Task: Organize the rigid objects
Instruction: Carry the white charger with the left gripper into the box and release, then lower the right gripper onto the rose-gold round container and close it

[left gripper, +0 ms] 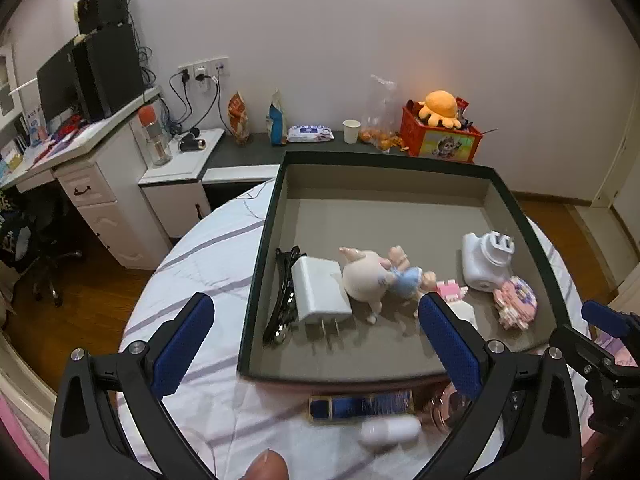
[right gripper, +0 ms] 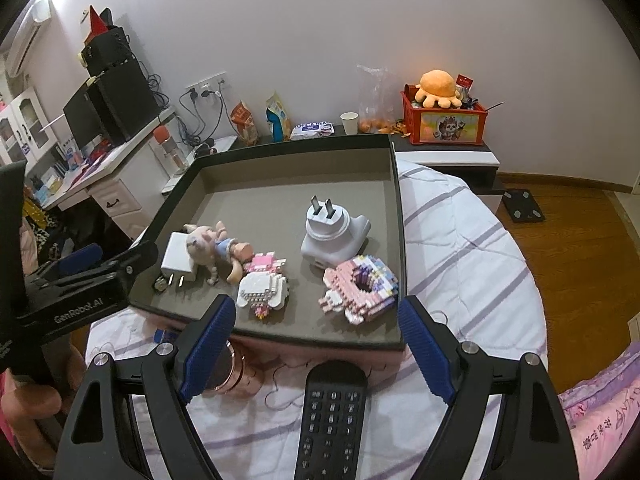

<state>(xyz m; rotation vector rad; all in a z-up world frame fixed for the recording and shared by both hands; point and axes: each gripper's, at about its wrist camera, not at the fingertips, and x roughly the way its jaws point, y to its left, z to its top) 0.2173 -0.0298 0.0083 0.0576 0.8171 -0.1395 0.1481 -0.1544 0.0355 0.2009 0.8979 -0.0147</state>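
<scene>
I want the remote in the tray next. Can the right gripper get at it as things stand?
Probably yes: the remote lies on the bedspread just ahead of the open, empty right gripper, nothing between them.

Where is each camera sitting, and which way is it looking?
Left wrist view: sits on the left gripper, looking down over its open blue fingers at the tray; a fingertip shows below.
Right wrist view: sits on the right gripper, open above the remote, facing the tray; a hand shows at left.
Both share the tray, the white charger, the pig toy and the red box.
</scene>
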